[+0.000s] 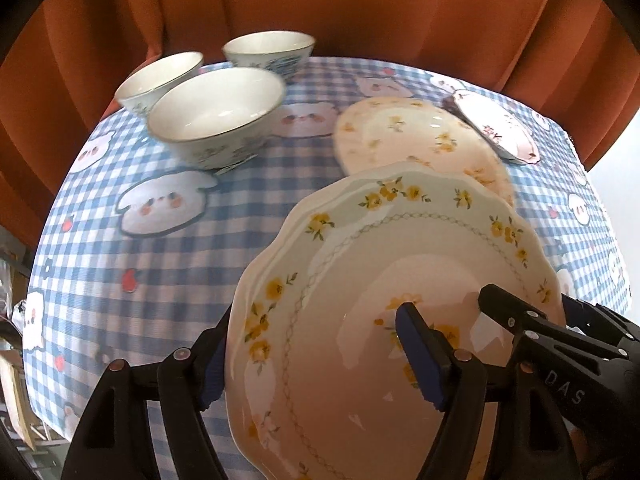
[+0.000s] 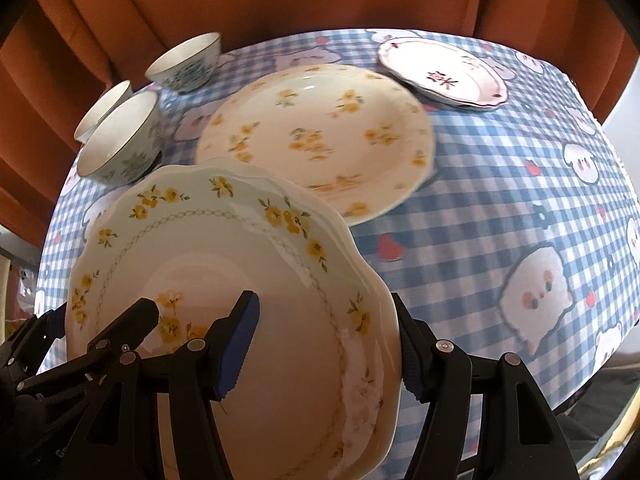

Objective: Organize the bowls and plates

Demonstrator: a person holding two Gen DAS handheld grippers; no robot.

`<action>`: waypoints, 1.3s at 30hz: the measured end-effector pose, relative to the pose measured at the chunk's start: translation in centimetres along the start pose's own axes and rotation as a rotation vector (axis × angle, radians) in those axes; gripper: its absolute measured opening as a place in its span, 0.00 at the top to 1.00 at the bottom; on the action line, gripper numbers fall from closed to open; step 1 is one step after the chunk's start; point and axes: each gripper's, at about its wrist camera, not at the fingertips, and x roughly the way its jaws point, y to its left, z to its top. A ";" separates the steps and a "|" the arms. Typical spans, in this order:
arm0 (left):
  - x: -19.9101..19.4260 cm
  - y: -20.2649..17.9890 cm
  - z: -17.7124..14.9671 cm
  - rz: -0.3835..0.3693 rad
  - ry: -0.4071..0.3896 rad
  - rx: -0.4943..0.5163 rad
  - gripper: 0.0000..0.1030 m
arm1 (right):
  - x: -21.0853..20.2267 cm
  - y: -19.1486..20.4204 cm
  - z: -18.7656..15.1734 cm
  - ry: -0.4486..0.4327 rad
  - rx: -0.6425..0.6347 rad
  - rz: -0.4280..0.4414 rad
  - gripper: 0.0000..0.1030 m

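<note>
Scalloped plate (image 1: 360, 280) tilted above desk (image 1: 160, 240), your L gripper (image 1: 320, 364) & R gripper (image 2: 324, 356) jaws each clamped on its rim, opposite sides.

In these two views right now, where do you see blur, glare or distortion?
Left wrist view: the three bowls look motion-blurred, and the fisheye bends the tablecloth edge. Right wrist view: the flat yellow-flowered plate is smeared, with glare streaks on the held plate.

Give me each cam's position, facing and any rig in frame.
Left wrist: on the left gripper, facing across the table; its jaws clamp the scalloped plate.
Right wrist: on the right gripper, same heading; its jaws clamp that plate's opposite edge.
Shared: that plate, flat floral plate, three bowls, each other's gripper.
</note>
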 end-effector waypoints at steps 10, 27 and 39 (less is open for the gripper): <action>0.8 -7.4 0.7 -0.001 0.000 0.008 0.26 | -0.9 -7.7 1.5 -0.004 0.001 0.001 0.35; 4.8 -17.9 0.6 -0.041 0.039 0.008 0.27 | 0.1 -19.0 2.6 0.026 0.015 -0.047 0.35; 7.2 -20.5 0.9 -0.009 0.085 -0.023 0.27 | 2.5 -23.6 3.5 0.075 0.000 -0.030 0.35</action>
